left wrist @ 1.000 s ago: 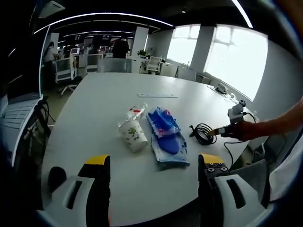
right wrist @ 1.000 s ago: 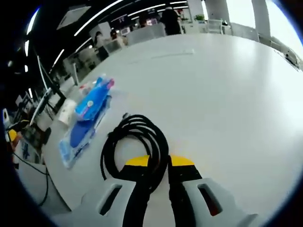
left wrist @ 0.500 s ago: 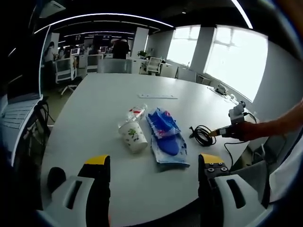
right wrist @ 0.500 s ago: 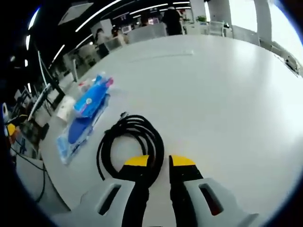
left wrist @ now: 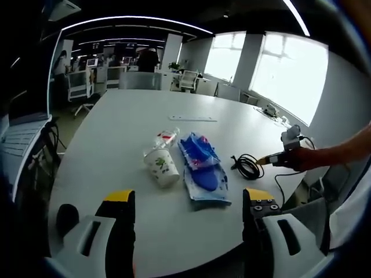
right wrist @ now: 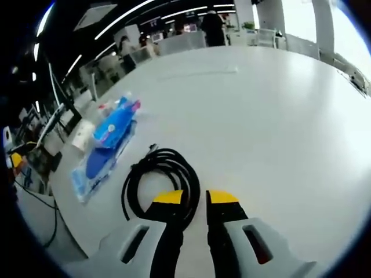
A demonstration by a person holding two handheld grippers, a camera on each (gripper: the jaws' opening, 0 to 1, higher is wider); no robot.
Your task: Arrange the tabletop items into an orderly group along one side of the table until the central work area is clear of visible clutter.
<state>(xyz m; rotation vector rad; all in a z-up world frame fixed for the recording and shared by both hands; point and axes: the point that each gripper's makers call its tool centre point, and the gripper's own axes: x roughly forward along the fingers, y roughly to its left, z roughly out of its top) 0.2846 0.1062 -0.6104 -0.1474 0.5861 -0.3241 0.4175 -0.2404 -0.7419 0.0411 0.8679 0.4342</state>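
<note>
Our left gripper (left wrist: pixel 188 200) hangs over the near edge of the white tabletop (left wrist: pixel 127 124) with its yellow-tipped jaws spread wide and nothing between them. Beyond those jaws we see a loose cluster of things near the middle of the tabletop: a paper cup (left wrist: pixel 162 167) with a green leaf print lying on its side, a clear plastic bottle (left wrist: pixel 165 138) with a red label just behind it, and a blue packet (left wrist: pixel 203 167) in clear wrap lying lengthwise just beside both. To the right of the packet, slightly apart from it, sits a coiled black cable (left wrist: pixel 248 165) close to the tabletop's edge. A long pale strip (left wrist: pixel 193 118) lies well apart from all of these, farther across the tabletop.

From the right side of the left gripper view, a forearm reaches in with our right gripper (left wrist: pixel 268 160) at the coil. In the right gripper view, our right gripper (right wrist: pixel 195 197) has its jaws narrowed to a slim gap, and the near loop of the coiled black cable (right wrist: pixel 160 181) passes under the left jaw's yellow tip; we cannot tell whether the jaws actually pinch the cable. In this view the blue packet (right wrist: pixel 106 145) lies beyond the coil, with the cup (right wrist: pixel 83 134) just past it near the tabletop's (right wrist: pixel 272 110) edge.
</note>
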